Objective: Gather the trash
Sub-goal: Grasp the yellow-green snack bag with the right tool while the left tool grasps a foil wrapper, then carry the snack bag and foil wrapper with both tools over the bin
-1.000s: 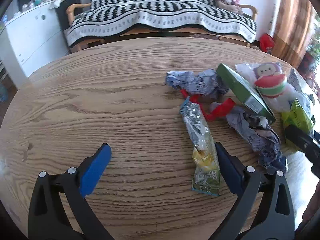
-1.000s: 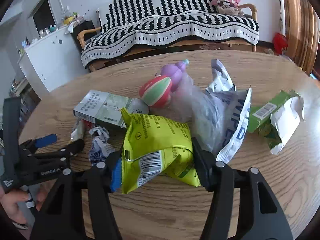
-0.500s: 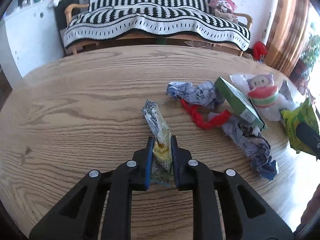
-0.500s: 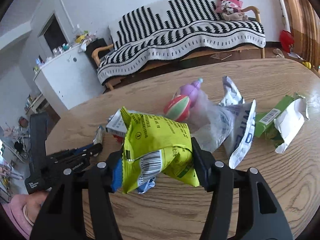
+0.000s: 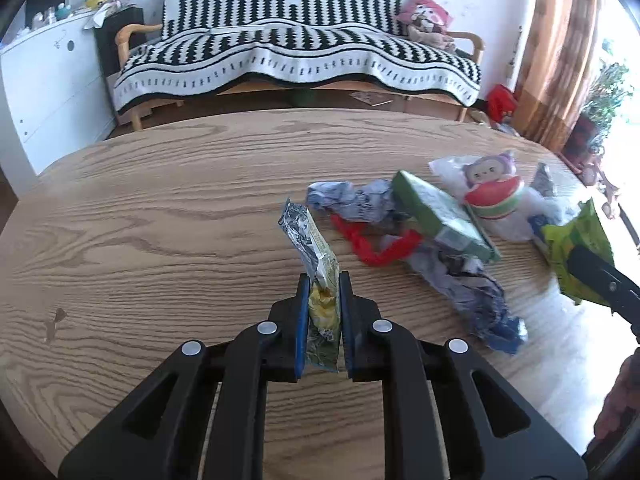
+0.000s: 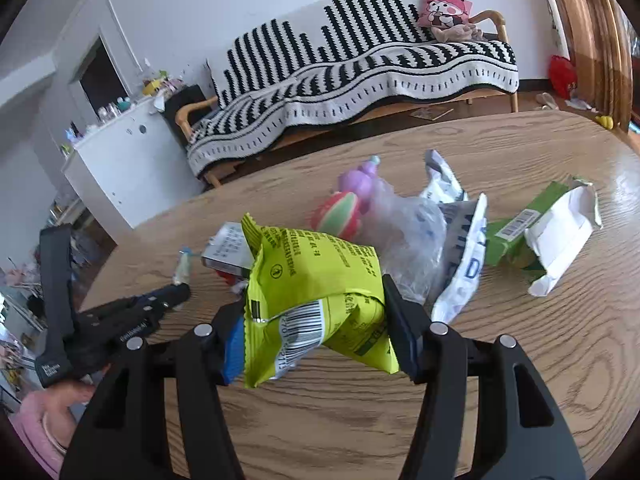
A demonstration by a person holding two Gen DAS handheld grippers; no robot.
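Right now both tools carry a load. The left gripper (image 5: pixel 323 312) is clamped on the lower end of a long crinkled silver-and-yellow foil snack wrapper (image 5: pixel 310 248), whose upper end sticks up and forward over the wood. The right gripper (image 6: pixel 314 332) pinches a puffy lime-green plastic snack bag with a barcode (image 6: pixel 308 280) across its middle.

Slippage looks like the main risk. The foil wrapper is slick and held only near one end, so a quick swing could let it slide out or flop sideways. The green bag seems air-filled and bulges past the jaws; squeezed unevenly, it could squirt free.

More rubbish lies close by on the oval oak-grain wooden table (image 5: pixel 160 216): a flat green cardboard box (image 5: pixel 436 216), crumpled grey-blue paper (image 5: pixel 464 284), a red ribbon-like strip (image 5: pixel 376 248) and a torn green-and-white carton (image 6: pixel 544 232). A low sweep could drag any of these.

Beyond the table stand a sofa under a black-and-white patterned throw (image 5: pixel 296 60) and a white cabinet (image 6: pixel 128 160). No bin is in view.
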